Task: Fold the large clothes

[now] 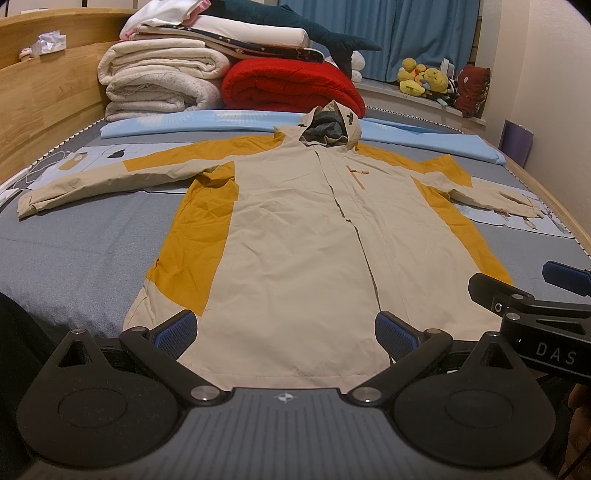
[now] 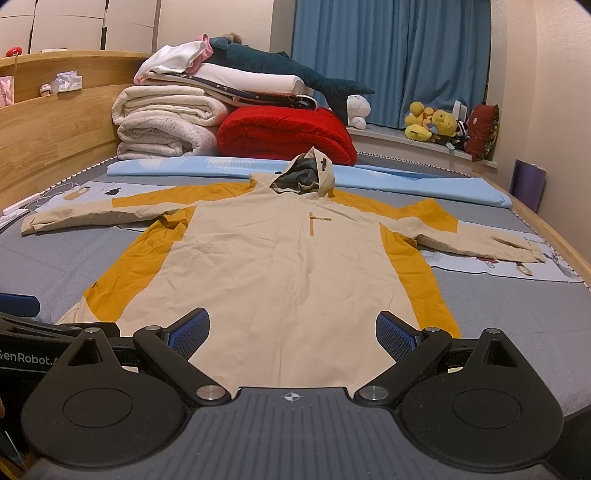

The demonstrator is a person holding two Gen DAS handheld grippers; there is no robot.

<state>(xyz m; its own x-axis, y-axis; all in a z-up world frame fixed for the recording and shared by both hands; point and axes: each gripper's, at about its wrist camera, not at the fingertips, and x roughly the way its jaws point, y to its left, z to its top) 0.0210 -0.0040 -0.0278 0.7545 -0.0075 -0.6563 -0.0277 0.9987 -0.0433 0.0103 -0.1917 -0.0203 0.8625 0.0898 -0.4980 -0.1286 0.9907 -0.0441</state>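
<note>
A beige and mustard hooded jacket [image 1: 295, 229] [image 2: 288, 266] lies flat and face up on the grey bed [image 1: 81, 251], both sleeves spread out sideways and the hood pointing away. My left gripper [image 1: 286, 334] hovers open over the jacket's bottom hem, nothing between its blue pads. My right gripper [image 2: 291, 332] is also open, just above the hem a little to the right. The right gripper's black body [image 1: 532, 306] shows at the right edge of the left wrist view, and the left gripper's body [image 2: 55, 332] at the left edge of the right wrist view.
Folded white blankets [image 1: 159, 77], a red blanket [image 1: 291, 85] and a dark plush shark [image 1: 295, 26] are stacked at the head of the bed. A light blue pad [image 1: 424, 140] lies behind the hood. Wooden bed frame [image 1: 44, 107] on the left, plush toys [image 1: 424, 79] by the blue curtains.
</note>
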